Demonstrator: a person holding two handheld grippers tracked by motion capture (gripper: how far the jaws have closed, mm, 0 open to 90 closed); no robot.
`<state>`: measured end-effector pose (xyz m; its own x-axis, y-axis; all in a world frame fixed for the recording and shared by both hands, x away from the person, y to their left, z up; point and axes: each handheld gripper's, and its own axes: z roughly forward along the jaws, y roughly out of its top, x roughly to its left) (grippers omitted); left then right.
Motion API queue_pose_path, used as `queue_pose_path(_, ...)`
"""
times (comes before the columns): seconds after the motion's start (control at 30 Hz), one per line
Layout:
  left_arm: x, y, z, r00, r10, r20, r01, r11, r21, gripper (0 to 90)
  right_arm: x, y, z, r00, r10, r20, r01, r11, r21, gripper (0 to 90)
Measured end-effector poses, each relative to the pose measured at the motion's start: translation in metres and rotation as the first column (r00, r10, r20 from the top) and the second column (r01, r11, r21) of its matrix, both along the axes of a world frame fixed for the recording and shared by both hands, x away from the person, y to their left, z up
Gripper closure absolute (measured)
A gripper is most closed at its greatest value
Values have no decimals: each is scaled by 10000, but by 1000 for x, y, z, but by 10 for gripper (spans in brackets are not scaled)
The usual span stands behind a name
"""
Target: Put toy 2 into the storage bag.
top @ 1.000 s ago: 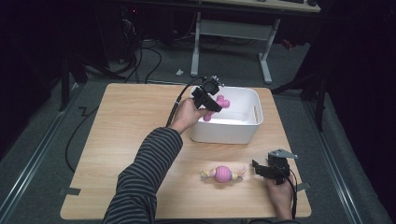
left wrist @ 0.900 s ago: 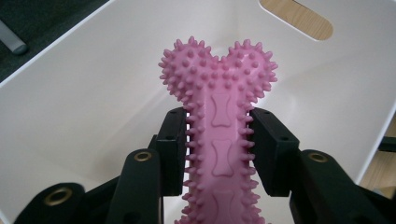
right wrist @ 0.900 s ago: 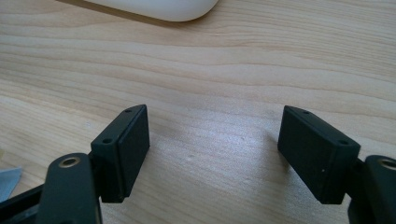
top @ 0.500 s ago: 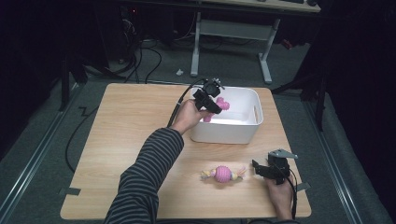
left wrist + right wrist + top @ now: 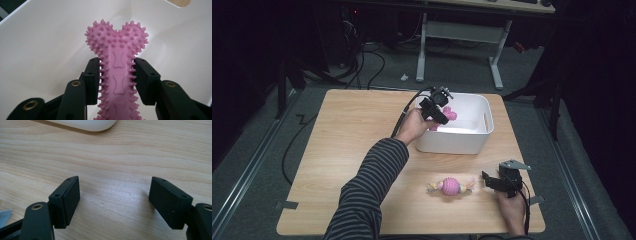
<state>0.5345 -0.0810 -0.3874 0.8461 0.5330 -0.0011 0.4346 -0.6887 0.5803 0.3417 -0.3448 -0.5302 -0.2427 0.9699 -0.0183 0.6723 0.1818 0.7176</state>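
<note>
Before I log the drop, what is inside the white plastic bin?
The left gripper holds a pink spiky rubber bone over the white plastic bin. The bone and gripper hide part of its floor.

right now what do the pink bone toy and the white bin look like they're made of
Pink bone toy: soft rubber or silicone by the look, matte, covered in small moulded nubs with little bone shapes pressed in. White bin: probably hard plastic, smooth with a slight sheen, rounded corners and a moulded handle slot.

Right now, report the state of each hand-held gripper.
Left hand-held gripper: shut on the pink spiky bone toy, over the white bin.
Right hand-held gripper: open, empty, above the wooden table.
</note>
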Motion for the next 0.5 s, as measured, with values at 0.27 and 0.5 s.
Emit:
queue_pose_path(0.27, -2, -1, -5, 9999, -46, -127, 47, 10000, 59, 580, 0, 0, 0, 10000, -2, 0, 2, 10000, -7, 253)
queue_pose_path(0.5, -1, -2, -7, 9997, 27, -233, -25, 10000, 84, 578, 0, 0, 0, 10000, -2, -6, 2, 10000, 4, 253)
